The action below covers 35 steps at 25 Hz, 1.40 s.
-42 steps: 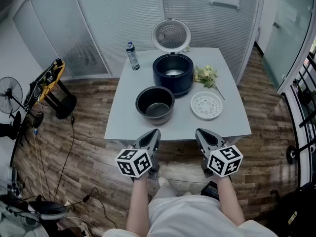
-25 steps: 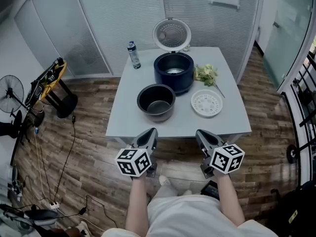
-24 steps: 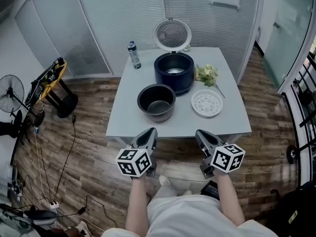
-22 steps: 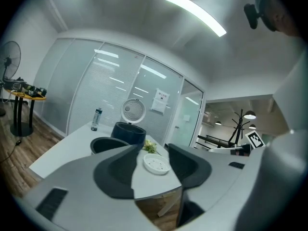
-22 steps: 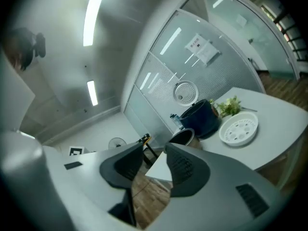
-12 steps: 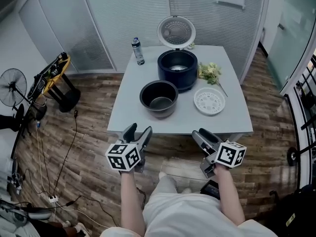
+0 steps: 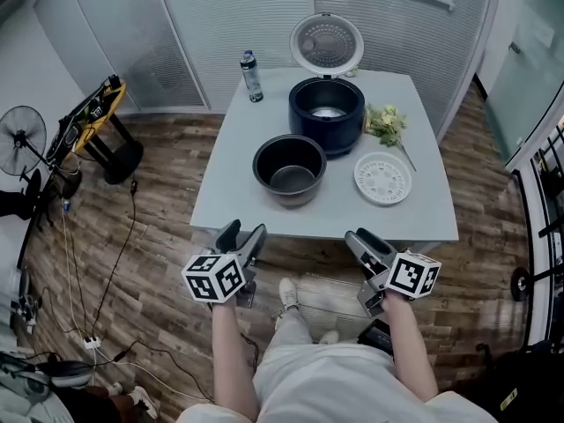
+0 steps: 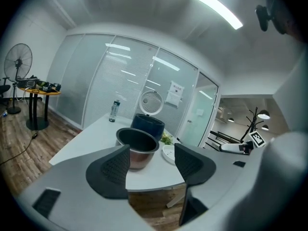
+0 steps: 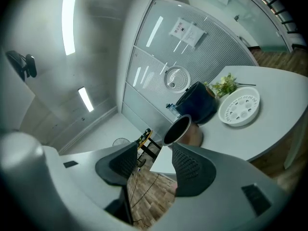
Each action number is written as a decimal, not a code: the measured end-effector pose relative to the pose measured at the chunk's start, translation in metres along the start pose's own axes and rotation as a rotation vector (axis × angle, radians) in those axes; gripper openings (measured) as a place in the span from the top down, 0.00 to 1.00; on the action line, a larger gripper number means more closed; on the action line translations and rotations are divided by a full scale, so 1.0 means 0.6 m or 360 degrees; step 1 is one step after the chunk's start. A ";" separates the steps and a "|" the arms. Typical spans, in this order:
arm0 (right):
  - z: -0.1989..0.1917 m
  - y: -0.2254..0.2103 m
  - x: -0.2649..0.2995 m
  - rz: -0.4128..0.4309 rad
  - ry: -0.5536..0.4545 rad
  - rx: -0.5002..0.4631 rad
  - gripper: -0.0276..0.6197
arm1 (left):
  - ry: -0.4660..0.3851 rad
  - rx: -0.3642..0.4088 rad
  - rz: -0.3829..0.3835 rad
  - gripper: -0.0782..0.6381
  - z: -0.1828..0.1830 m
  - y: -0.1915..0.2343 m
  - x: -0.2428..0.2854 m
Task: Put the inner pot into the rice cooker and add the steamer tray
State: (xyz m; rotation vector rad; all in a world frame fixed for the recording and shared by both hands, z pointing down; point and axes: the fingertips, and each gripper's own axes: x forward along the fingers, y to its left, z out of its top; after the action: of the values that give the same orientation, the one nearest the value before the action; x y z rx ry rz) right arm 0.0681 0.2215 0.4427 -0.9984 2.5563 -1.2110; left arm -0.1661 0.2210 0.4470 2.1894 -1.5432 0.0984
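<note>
The dark inner pot (image 7: 289,170) (image 8: 137,146) (image 9: 177,129) stands empty on the white table (image 7: 238,196), in front of the navy rice cooker (image 7: 327,115) (image 8: 148,125) (image 9: 199,102), whose lid (image 7: 327,42) is up. The white steamer tray (image 7: 383,178) (image 9: 239,109) lies flat to the pot's right. Both grippers hang short of the table's near edge, over the floor. My left gripper (image 7: 241,235) (image 8: 151,150) and right gripper (image 7: 361,238) (image 9: 153,153) are open; their jaws have just been opening, with nothing between them.
A water bottle (image 7: 252,76) stands at the table's far left corner, and leafy greens (image 7: 386,123) lie right of the cooker. A fan (image 7: 19,139), a black stand (image 7: 97,126) and floor cables (image 7: 106,271) are at the left. Glass walls close the back.
Both grippers' jaws went from shut to spread. The left gripper shifted left and lower. The right gripper rolled a little.
</note>
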 end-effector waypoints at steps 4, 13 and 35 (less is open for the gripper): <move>-0.002 -0.031 0.061 -0.0062 0.0073 -0.0006 0.60 | 0.0042 -0.0047 -0.0007 0.50 0.002 0.053 0.045; 0.052 -0.114 0.205 -0.0241 0.0113 0.0034 0.60 | 0.0108 -0.0177 -0.0127 0.50 0.068 0.159 0.197; 0.067 -0.242 0.352 -0.0648 0.0085 0.0186 0.61 | 0.0484 -0.0312 -0.0379 0.50 0.039 0.294 0.395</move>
State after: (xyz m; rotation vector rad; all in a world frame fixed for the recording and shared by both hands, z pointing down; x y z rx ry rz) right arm -0.0052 -0.0015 0.5534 -1.5275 2.3542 -1.4785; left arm -0.2438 -0.0428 0.5574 2.0727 -1.0742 0.1862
